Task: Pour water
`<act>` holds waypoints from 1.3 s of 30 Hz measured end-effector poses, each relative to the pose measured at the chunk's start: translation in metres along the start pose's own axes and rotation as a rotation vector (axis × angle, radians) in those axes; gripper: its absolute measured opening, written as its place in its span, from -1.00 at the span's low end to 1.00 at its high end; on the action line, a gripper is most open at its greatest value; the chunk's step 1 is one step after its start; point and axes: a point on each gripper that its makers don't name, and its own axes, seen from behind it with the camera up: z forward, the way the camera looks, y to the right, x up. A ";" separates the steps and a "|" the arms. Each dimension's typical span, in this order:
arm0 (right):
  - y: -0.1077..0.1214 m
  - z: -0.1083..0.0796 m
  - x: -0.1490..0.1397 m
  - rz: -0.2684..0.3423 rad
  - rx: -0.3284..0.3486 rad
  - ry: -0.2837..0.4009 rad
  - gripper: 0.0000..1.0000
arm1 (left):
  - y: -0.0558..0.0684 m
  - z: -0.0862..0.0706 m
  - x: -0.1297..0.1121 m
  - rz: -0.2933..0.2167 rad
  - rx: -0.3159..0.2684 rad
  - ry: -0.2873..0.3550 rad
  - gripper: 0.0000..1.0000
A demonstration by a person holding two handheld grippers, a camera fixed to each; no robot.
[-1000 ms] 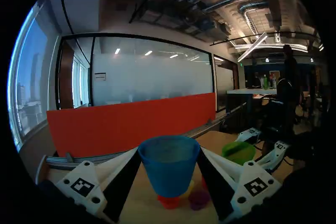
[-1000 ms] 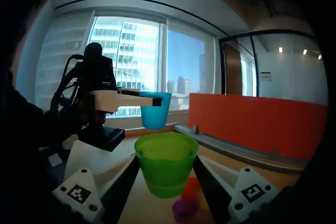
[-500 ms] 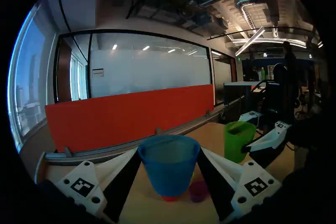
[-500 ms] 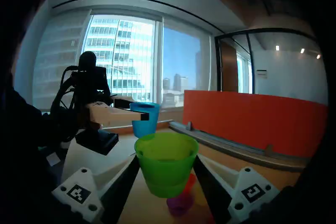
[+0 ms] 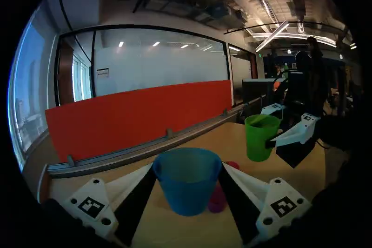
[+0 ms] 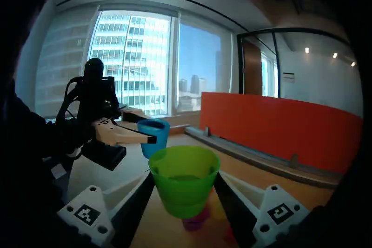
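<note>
Left gripper (image 5: pixel 187 176): fingers partway closed, both pressing the blue cup (image 5: pixel 187 187), which is upright at 6 o'clock in the left gripper view. Right gripper (image 6: pixel 184 187): likewise clamped on the green cup (image 6: pixel 184 194), upright, which sits at 3 o'clock in the left gripper view, apart from the blue.

Neither cup is tipped, so the pour looks not yet begun. Water level unclear.

Small purple cup (image 5: pixel 216 201) and red cup (image 5: pixel 232 165) stand on the table (image 5: pixel 186 231) under the likely path. Orange partition (image 5: pixel 135 117) at 12 o'clock.
</note>
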 end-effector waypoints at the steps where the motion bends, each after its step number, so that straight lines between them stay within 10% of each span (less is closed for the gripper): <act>1: 0.000 -0.001 -0.002 0.001 0.001 -0.006 0.76 | 0.001 0.001 -0.003 -0.003 -0.004 -0.005 0.77; 39: 0.016 -0.015 -0.114 0.003 0.045 -0.310 0.76 | 0.035 0.024 -0.135 0.084 -0.119 -0.337 0.77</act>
